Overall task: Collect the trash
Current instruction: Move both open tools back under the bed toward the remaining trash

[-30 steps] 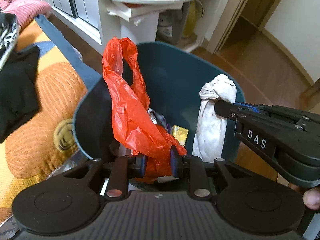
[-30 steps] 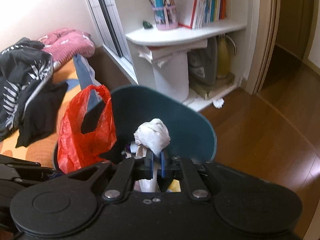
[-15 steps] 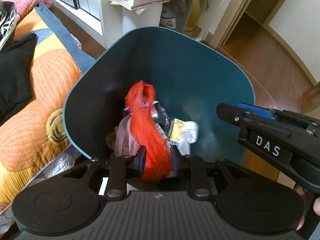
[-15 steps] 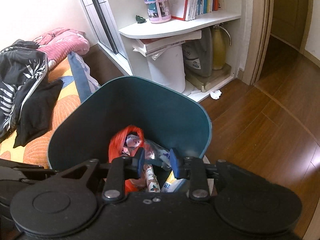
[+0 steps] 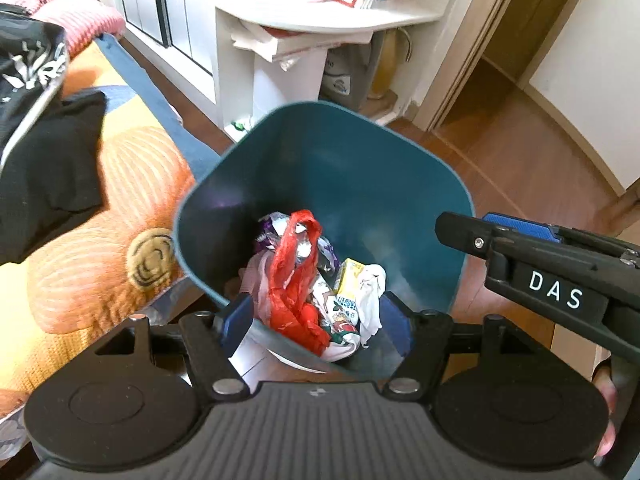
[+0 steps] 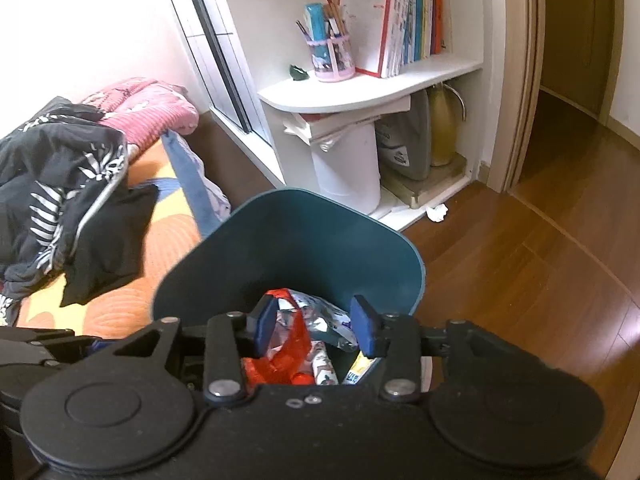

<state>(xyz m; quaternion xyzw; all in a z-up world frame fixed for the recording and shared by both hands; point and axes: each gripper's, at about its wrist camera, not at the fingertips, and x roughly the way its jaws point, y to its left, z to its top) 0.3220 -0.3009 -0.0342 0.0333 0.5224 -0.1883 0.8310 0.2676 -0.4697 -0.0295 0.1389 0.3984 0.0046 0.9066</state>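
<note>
The red plastic bag (image 5: 298, 280) lies inside the teal bin (image 5: 360, 184), slumped on the heap of wrappers, right below and ahead of my left tongs (image 5: 318, 322). Just to its right in the same heap is the white crumpled cloth (image 5: 370, 290), with a small yellow carton (image 5: 348, 276) between the two. Neither piece is in my grip. My left tongs have just been spreading apart and now stand released, the blue pads (image 5: 238, 320) wide to either side of the trash, pressing on nothing. My right tongs (image 6: 316, 326) have just been spreading too and stand released, empty, over the near rim of the bin, with the red bag (image 6: 288, 350) and a silvery wrapper (image 6: 320, 320) seen down between them. From my left tongs, the right one reaches in from the right side, above the bin's edge. Left of both tongs is the orange bedspread (image 5: 120, 208) with dark clothes (image 6: 60, 184) on it. Ahead, beyond the bin, stands a white shelf (image 6: 360, 88) with books (image 6: 404, 16) and a pen cup (image 6: 330, 56). Wooden floor (image 6: 520, 264) spreads off to the right.
</note>
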